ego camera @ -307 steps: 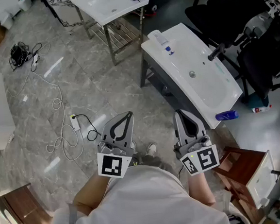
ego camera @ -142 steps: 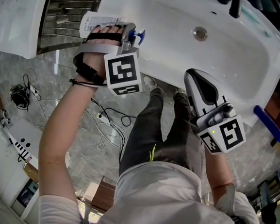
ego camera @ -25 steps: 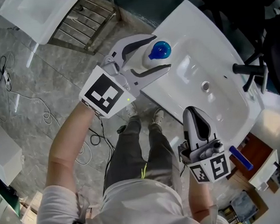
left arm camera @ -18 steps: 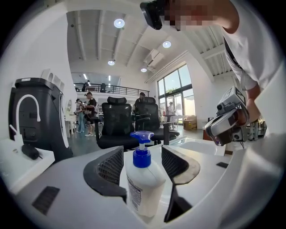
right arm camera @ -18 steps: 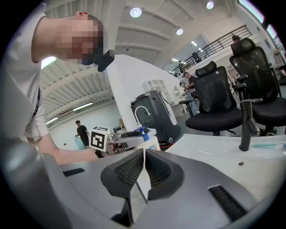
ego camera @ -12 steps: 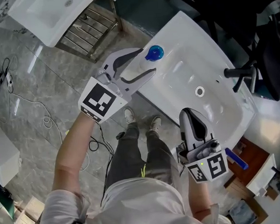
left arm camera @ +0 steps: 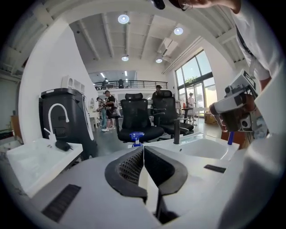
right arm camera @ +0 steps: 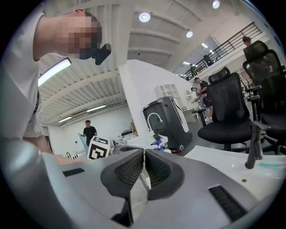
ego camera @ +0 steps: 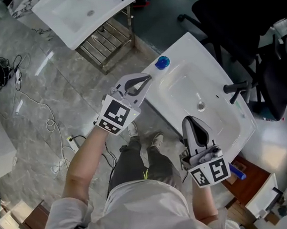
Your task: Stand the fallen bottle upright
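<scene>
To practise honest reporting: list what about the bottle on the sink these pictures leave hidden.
Head view: bottle seen from above; its blue cap hides most of its body.
Left gripper view: the left gripper hides everything below the cap.
Right gripper view: bottle too small; label unreadable.

The head view looks steeply down from above the person onto the sink (ego camera: 181, 88) and the floor (ego camera: 42, 95). Both gripper views sit low by the sink's near edge, facing almost level along their jaws across it. All three share the bottle (ego camera: 162, 62) and the faucet (ego camera: 233, 87).
</scene>
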Motion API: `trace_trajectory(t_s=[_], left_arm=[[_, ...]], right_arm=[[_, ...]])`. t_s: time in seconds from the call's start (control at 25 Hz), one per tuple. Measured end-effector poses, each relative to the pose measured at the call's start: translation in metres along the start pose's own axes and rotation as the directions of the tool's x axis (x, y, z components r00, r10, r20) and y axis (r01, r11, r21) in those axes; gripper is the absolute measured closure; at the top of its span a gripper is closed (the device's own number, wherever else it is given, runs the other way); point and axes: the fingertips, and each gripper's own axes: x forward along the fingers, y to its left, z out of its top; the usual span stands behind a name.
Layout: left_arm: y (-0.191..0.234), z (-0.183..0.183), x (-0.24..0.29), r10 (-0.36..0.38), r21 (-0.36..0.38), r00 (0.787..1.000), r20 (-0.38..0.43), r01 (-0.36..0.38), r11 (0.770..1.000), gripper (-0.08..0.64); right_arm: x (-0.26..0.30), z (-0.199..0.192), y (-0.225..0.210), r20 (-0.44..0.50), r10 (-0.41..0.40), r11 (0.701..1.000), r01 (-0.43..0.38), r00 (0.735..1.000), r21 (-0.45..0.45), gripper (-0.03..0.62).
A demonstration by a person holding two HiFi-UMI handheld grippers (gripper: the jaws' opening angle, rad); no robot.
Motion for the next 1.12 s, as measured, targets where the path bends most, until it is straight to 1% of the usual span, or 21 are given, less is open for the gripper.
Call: trace_trajectory(t_s=[0.12,0.24,0.4,0.56,0.64,0.72,0.84,0.96,1.04,1.12], left_arm=[[0.003,0.009,-0.014,0.088,-0.042,0.996,-0.009,-0.089,0.995,0.541],[0.003,0.02,-0.03,0.143,-0.077,0.99,-0.009,-0.143,0.987,0.542],[0.0,0.043,-0.05,0.189,-0.079,0.982,0.026,-0.187,0.979,0.543],[-0.003,0.075,-0.074,0.243,-0.04,0.966,0.085,-0.241,0.97,0.543],[-0.004,0.09,-0.089,0.274,-0.049,0.955,0.116,-0.27,0.962,0.543],[-0.007,0.102,-0.107,0.303,-0.086,0.943,0.139,-0.294,0.952,0.543],[-0.006,0.119,-0.135,0.357,-0.113,0.917,0.177,-0.342,0.933,0.543],[-0.002,0.137,-0.159,0.399,-0.105,0.89,0.221,-0.385,0.917,0.543],[-0.001,0.148,-0.175,0.423,-0.087,0.871,0.249,-0.415,0.906,0.543],[-0.001,0.159,-0.189,0.445,-0.064,0.848,0.287,-0.446,0.893,0.543]], right_arm=[[-0.007,0.009,0.008,0.011,0.024,1.0,-0.024,1.0,-0.016,0.552],[-0.014,0.016,0.017,0.022,0.045,0.999,-0.044,0.999,-0.029,0.552],[-0.022,0.021,0.019,0.021,0.058,0.998,-0.057,0.998,-0.039,0.552],[-0.03,0.03,0.016,0.036,0.055,0.997,-0.053,0.998,-0.054,0.552],[-0.033,0.035,0.015,0.044,0.052,0.997,-0.049,0.998,-0.062,0.552],[-0.037,0.038,0.014,0.039,0.045,0.997,-0.042,0.998,-0.062,0.552],[-0.04,0.046,0.014,0.04,0.04,0.997,-0.037,0.998,-0.07,0.552],[-0.041,0.055,0.012,0.052,0.036,0.996,-0.032,0.998,-0.082,0.552],[-0.041,0.059,0.012,0.056,0.032,0.996,-0.027,0.998,-0.086,0.552],[-0.042,0.062,0.013,0.059,0.028,0.996,-0.022,0.998,-0.088,0.554]])
